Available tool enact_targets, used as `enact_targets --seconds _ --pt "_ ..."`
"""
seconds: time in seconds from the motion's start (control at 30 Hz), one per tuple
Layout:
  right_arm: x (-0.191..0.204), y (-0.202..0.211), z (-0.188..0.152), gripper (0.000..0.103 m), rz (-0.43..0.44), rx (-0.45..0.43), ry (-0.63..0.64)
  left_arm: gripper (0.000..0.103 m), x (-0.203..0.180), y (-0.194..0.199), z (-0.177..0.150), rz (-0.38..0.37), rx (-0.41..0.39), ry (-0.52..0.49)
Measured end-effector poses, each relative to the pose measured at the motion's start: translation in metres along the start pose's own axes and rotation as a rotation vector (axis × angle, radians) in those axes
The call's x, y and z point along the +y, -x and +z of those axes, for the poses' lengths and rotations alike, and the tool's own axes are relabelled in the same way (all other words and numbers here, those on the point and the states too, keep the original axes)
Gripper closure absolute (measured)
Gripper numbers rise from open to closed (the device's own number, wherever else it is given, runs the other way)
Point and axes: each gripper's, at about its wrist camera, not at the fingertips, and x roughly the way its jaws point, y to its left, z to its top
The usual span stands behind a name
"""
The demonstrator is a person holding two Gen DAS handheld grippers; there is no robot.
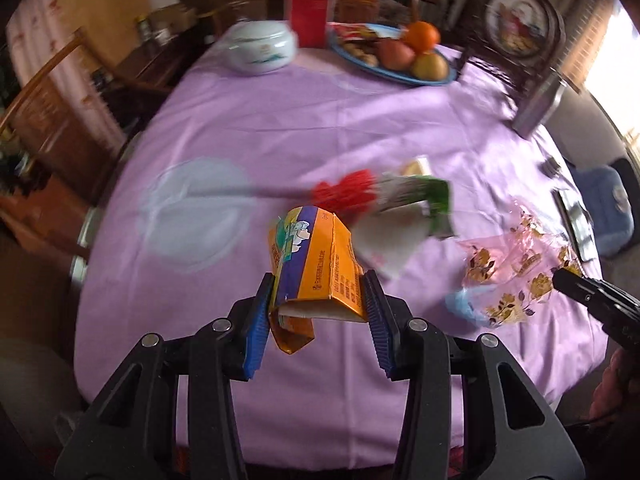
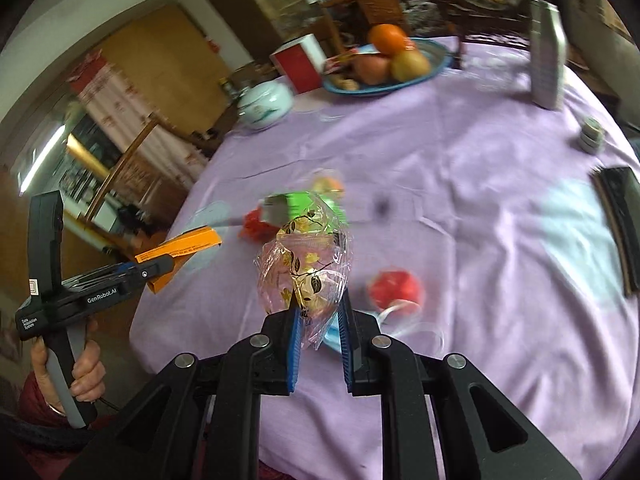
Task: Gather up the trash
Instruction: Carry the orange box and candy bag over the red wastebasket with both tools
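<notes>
Above the purple tablecloth: left gripper clamped on a crumpled orange carton, held clear of the cloth. Right gripper pinching a clear floral plastic wrapper, lifted too. Behind, lying on the cloth: green packet, red scrap. Far side: blue fruit plate, white lidded bowl.

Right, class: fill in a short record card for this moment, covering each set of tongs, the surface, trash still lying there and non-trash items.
left tongs: shut on orange carton
right tongs: shut on clear floral wrapper
surface: purple tablecloth
trash still lying: green packet, red wrapper, white paper
non-trash: fruit plate, white lidded bowl, red box
</notes>
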Motion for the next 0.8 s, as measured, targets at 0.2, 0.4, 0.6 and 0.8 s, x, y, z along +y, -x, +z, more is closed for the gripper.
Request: enact_targets --seconds 0.2,0.4,0.6,0.8 --pt "0.027 -0.016 0.011 0.086 0.058 0.017 0.052 0.059 0.050 0.011 -0.018 0.061 0.015 0.114" --pt "0.063 -0.038 0.018 0.086 0.109 0.057 0.125 0.058 0.095 0.032 -0.038 0.116 -0.006 0.216" --pt "0.111 -0.064 0.023 0.086 0.175 0.110 0.222 0.059 0.138 0.048 -0.064 0.167 -0.010 0.326" --pt "0.159 -0.089 0.021 0.086 0.230 0.173 0.311 0.058 0.181 0.066 -0.097 0.222 -0.009 0.449"
